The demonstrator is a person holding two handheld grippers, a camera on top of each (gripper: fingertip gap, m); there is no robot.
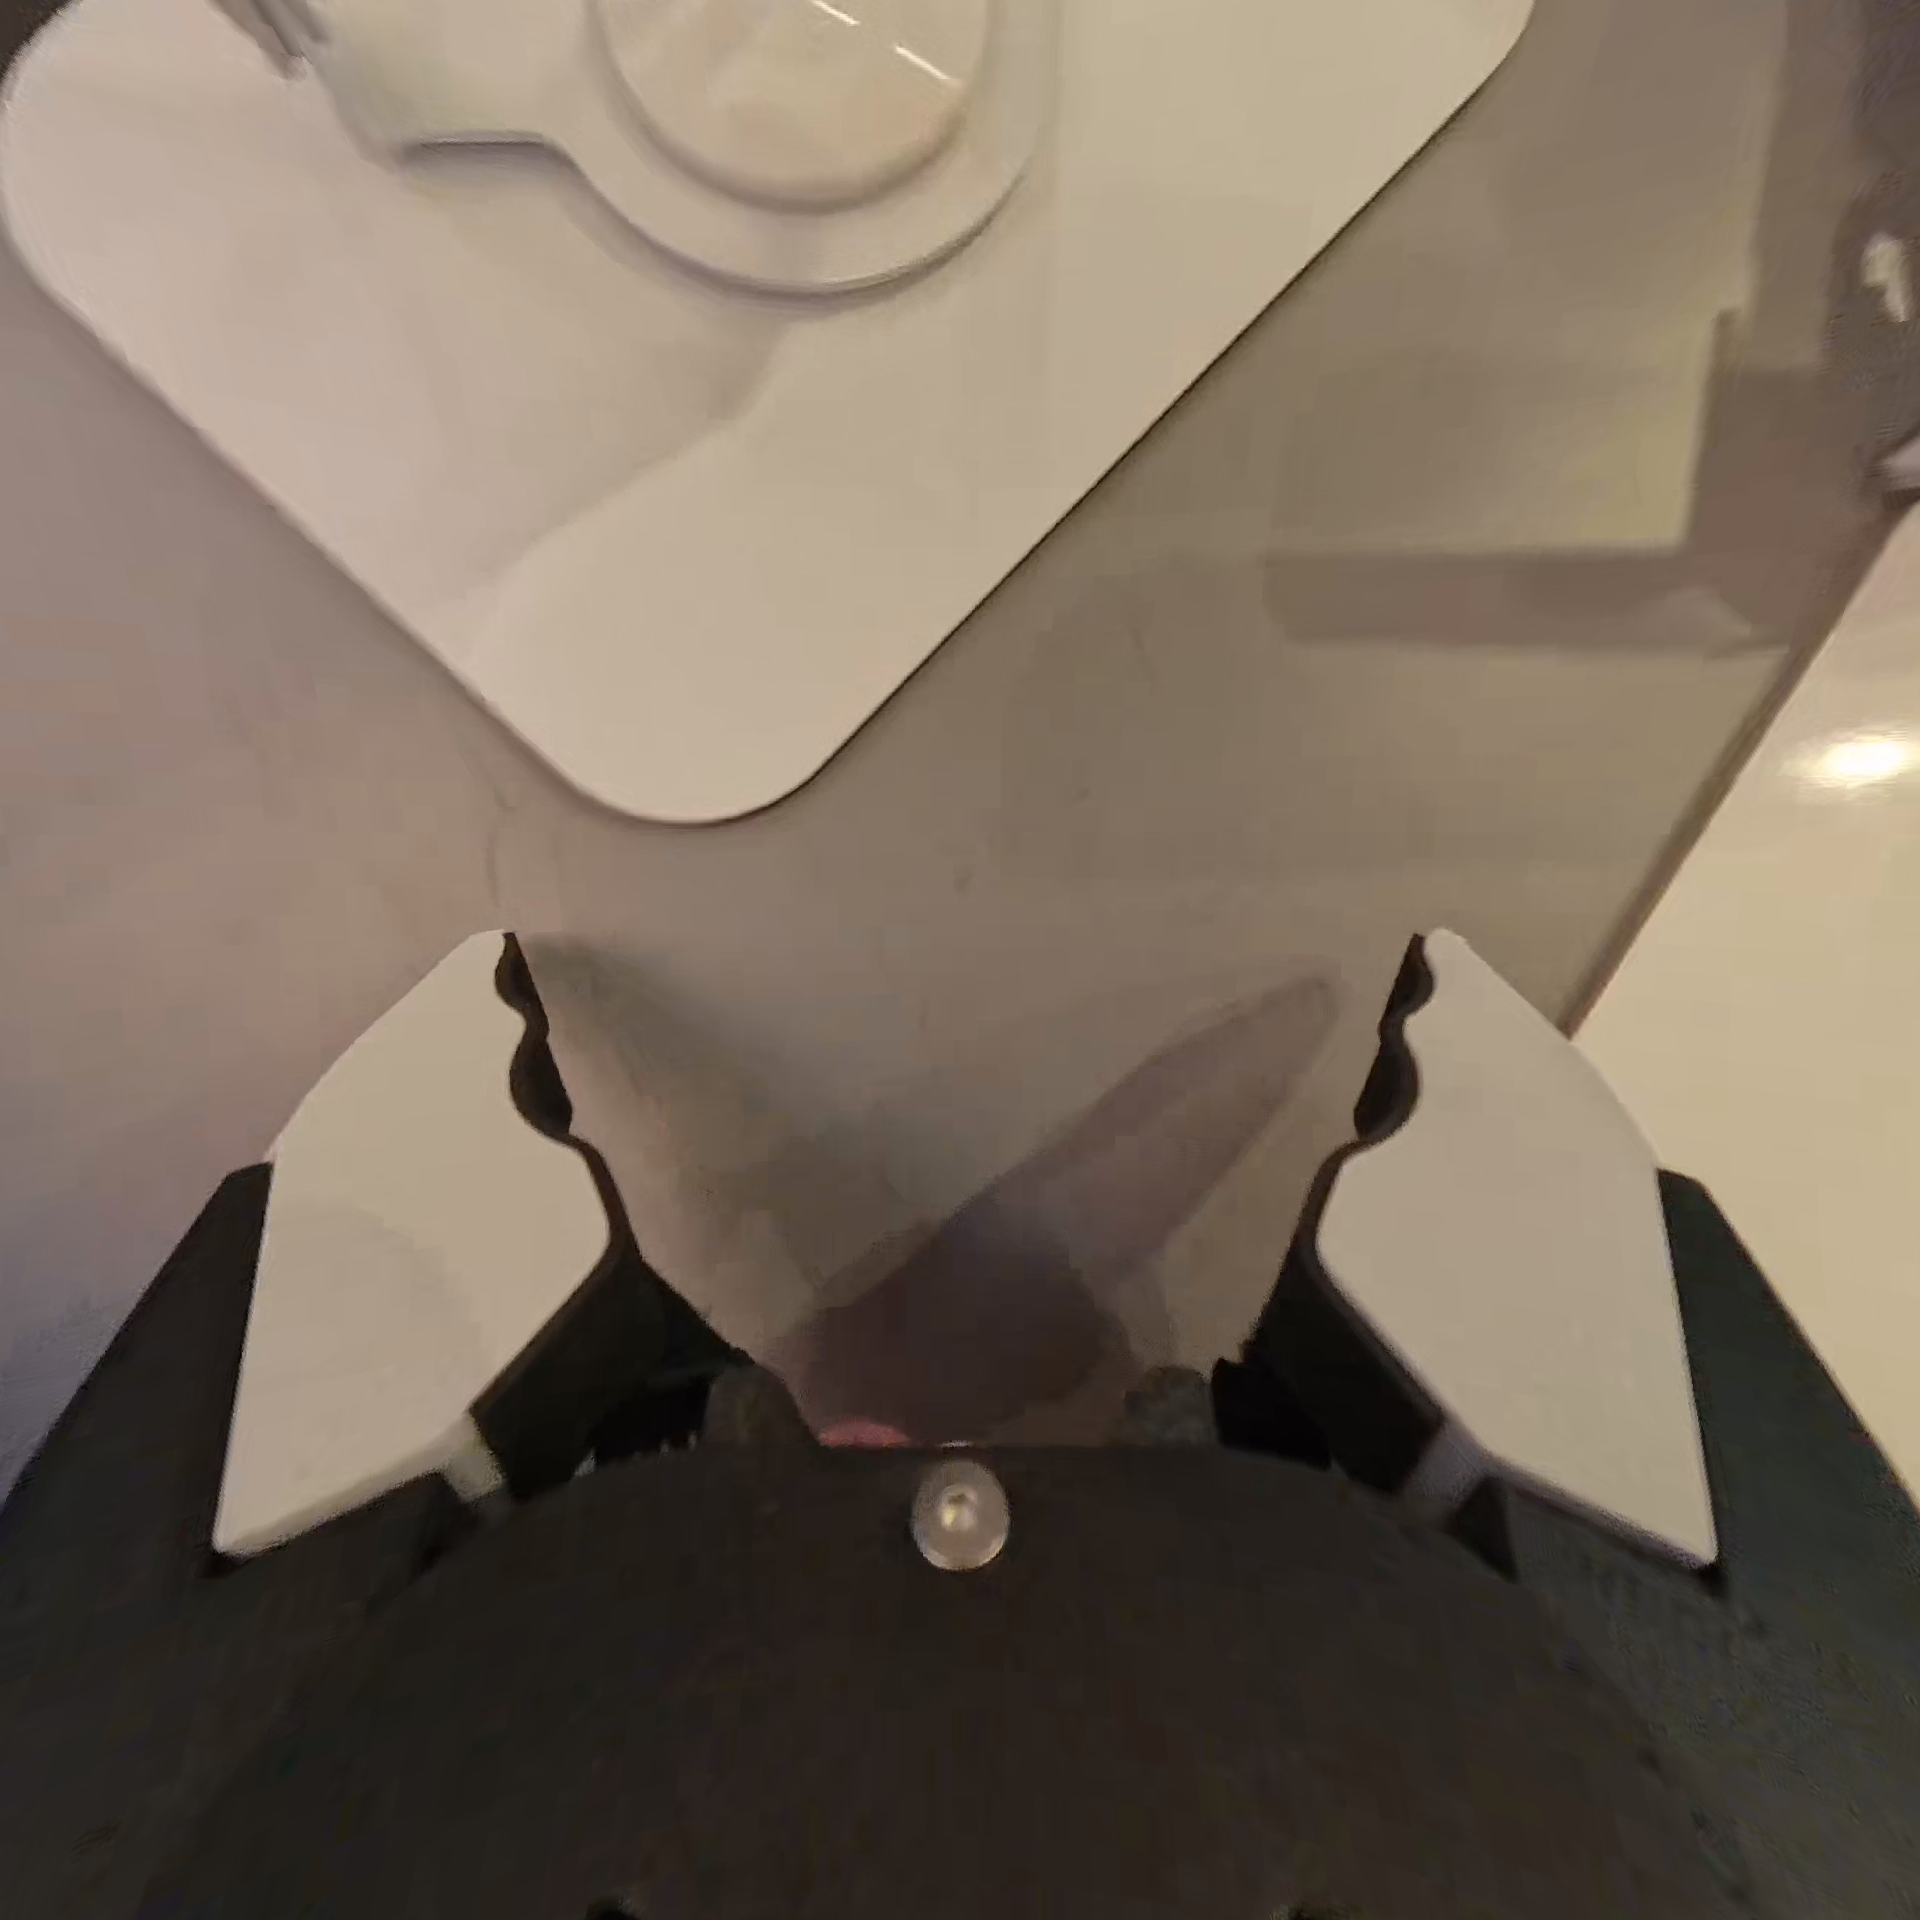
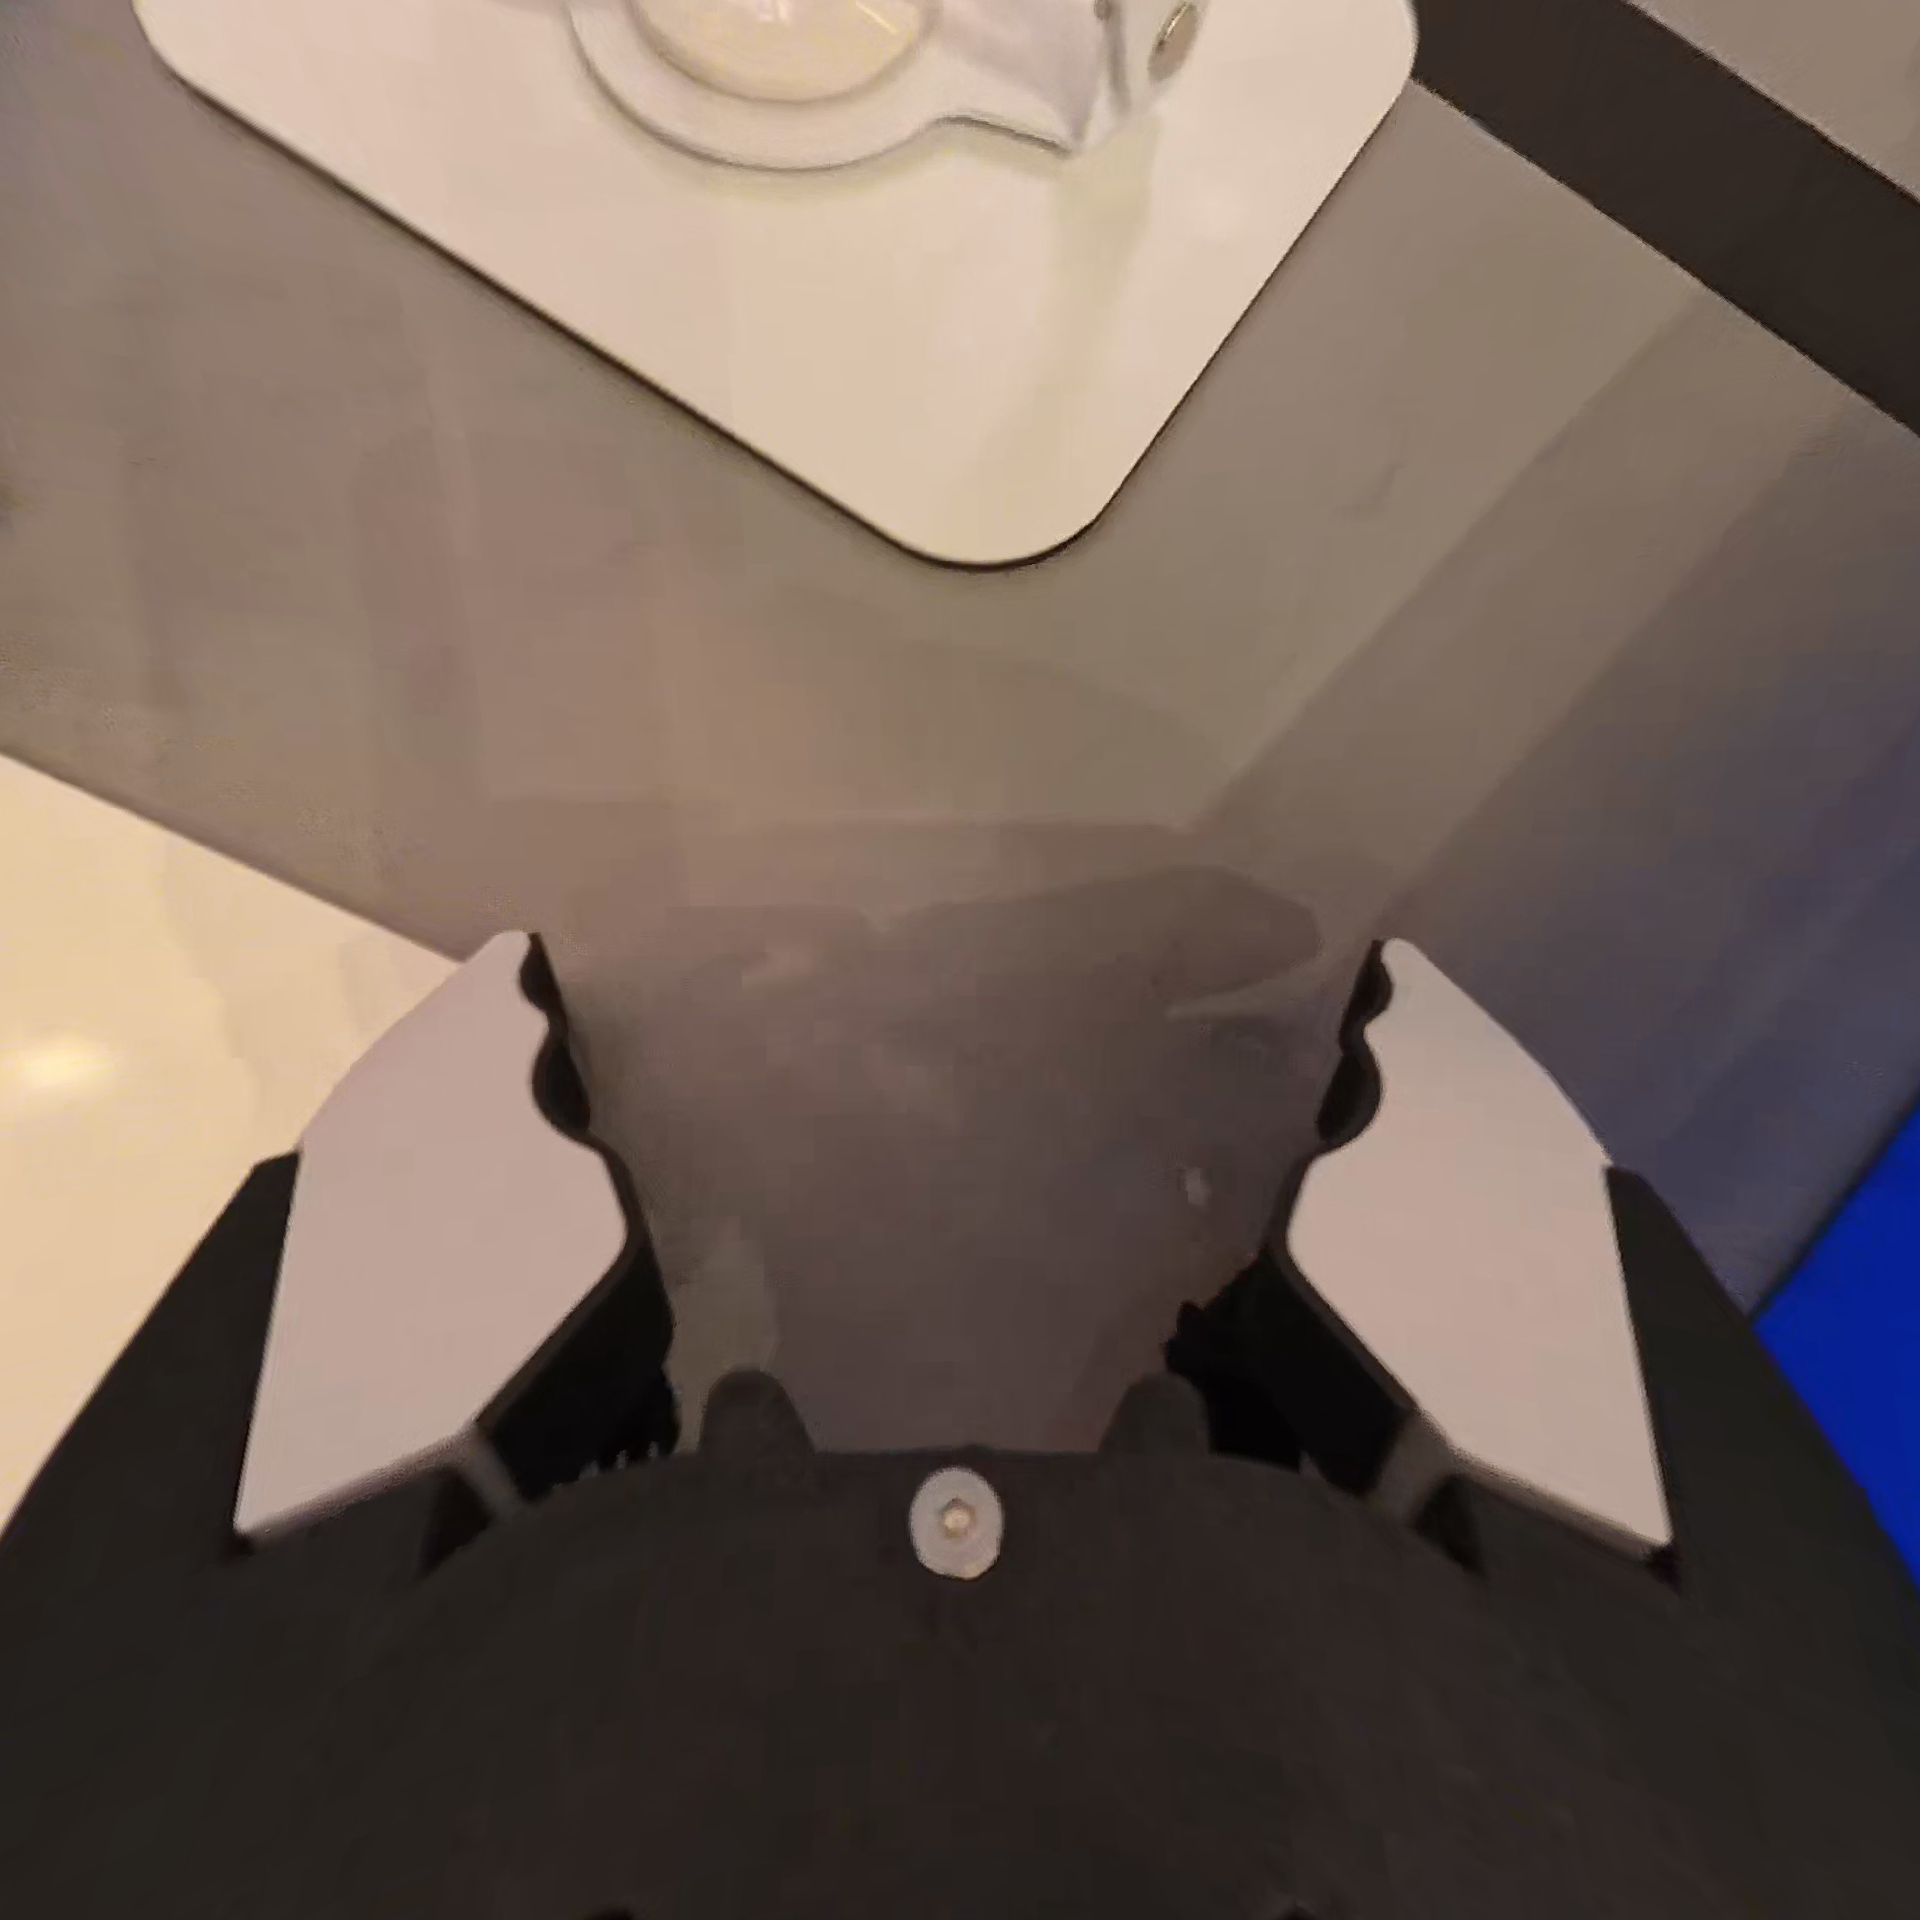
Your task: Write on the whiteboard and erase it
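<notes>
A small white whiteboard [image 1: 623, 468] with rounded corners lies flat on a grey table [image 1: 1143, 831]. A round, glossy white object [image 1: 810, 104] with a side arm rests on the board's far part. My left gripper [image 1: 961, 940] hovers over bare table just short of the board's near corner, jaws wide open with nothing between them. In the right wrist view the same board [image 2: 883, 312] and round object [image 2: 769, 62] lie ahead. My right gripper [image 2: 954, 945] is also wide open and empty over the table [image 2: 416, 623]. No writing shows on the board.
The table's edge runs close on the right of the left wrist view, with glossy cream floor [image 1: 1766, 831] beyond. In the right wrist view floor [image 2: 156, 987] shows on the left, a blue surface [image 2: 1849, 1299] at the lower right and a dark band [image 2: 1714, 208] at the upper right.
</notes>
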